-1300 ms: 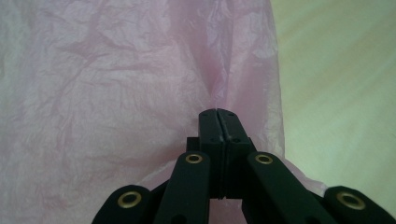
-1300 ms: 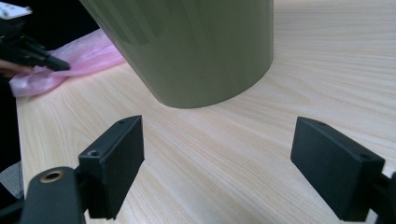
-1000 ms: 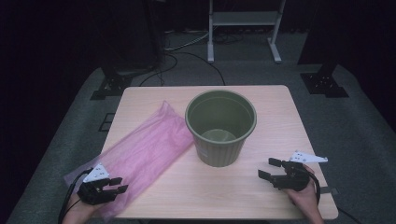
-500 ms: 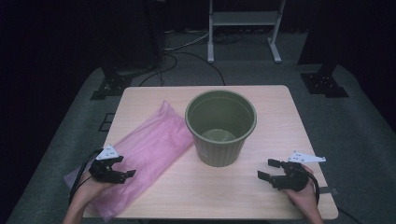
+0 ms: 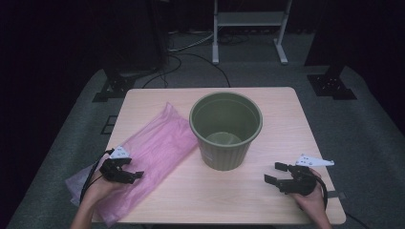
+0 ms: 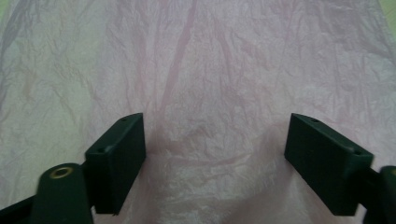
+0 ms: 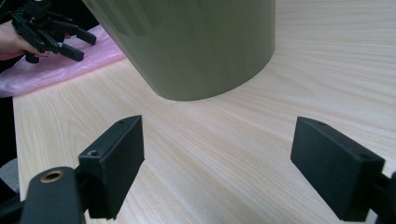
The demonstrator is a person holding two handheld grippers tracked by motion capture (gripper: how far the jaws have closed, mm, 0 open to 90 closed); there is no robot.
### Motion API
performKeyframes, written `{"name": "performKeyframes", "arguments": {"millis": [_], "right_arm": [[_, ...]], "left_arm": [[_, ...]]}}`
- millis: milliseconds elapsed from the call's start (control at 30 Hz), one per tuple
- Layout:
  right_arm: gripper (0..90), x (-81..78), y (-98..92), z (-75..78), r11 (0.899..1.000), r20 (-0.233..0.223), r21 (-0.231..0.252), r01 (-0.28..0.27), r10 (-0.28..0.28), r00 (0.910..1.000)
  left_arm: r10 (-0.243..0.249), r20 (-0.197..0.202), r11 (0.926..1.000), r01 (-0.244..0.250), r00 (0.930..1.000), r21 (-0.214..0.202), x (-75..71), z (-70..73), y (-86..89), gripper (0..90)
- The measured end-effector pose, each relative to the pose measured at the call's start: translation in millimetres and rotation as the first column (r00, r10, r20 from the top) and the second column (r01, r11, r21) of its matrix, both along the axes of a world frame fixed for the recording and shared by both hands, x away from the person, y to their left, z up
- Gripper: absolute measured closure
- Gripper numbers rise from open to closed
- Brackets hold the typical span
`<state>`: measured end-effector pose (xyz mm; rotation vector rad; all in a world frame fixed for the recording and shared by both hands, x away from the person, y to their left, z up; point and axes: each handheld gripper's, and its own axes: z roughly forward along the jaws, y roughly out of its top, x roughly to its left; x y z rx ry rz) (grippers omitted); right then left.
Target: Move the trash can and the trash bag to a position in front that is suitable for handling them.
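Although the bin stands in the middle of the table, in the high view the work is at the left: the pink bag lies flat there, its long axis running from the near left corner up toward the bin. The left gripper is over the bag's near part, pointing along it; the right gripper is well apart, past the bin, so the left one is nearer.

In the left gripper view its jaws have just been opening and closed back a little; they stand wide apart over the crumpled bag, pinching nothing.

In the right gripper view the jaws also stand wide, nothing between them, above bare table, with the bin just ahead.
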<state>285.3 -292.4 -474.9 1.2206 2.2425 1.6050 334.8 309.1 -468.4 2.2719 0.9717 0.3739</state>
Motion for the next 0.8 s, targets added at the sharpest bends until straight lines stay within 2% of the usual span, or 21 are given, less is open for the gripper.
{"name": "performKeyframes", "arguments": {"millis": [100, 233, 467, 733, 800], "right_arm": [[16.5, 0.0, 1.6, -0.1, 1.0, -0.001, -0.002, -0.004, 0.004, 1.0], [16.5, 0.2, 3.5, -0.6, 1.0, -0.002, -0.005, -0.007, 0.007, 1.0], [16.5, 1.0, 3.5, -1.9, 1.0, -0.007, -0.003, -0.005, 0.005, 1.0], [16.6, 2.3, 1.1, -2.5, 1.0, -0.015, 0.008, 0.004, -0.004, 0.9999], [16.6, 2.9, 0.9, -3.0, 1.0, -0.016, 0.009, 0.005, -0.005, 0.9999]], "left_arm": [[-0.017, 0.002, 0.9999, 0.017, 0.9999, -0.001, -2.3, 2.4, -1.0, 34.4], [-0.012, 0.003, 0.9999, 0.012, 0.9999, -0.003, -1.3, 4.0, -1.9, 49.1], [-0.008, 0.011, 0.9999, 0.008, 0.9999, -0.011, 0.7, 4.2, -3.0, 66.8], [-0.051, -0.003, 0.9987, 0.051, 0.9987, -0.008, 0.2, 5.2, -6.7, 86.9], [-0.055, -0.008, 0.9984, 0.055, 0.9984, -0.012, 0.3, 5.3, -6.1, 89.0]]}}
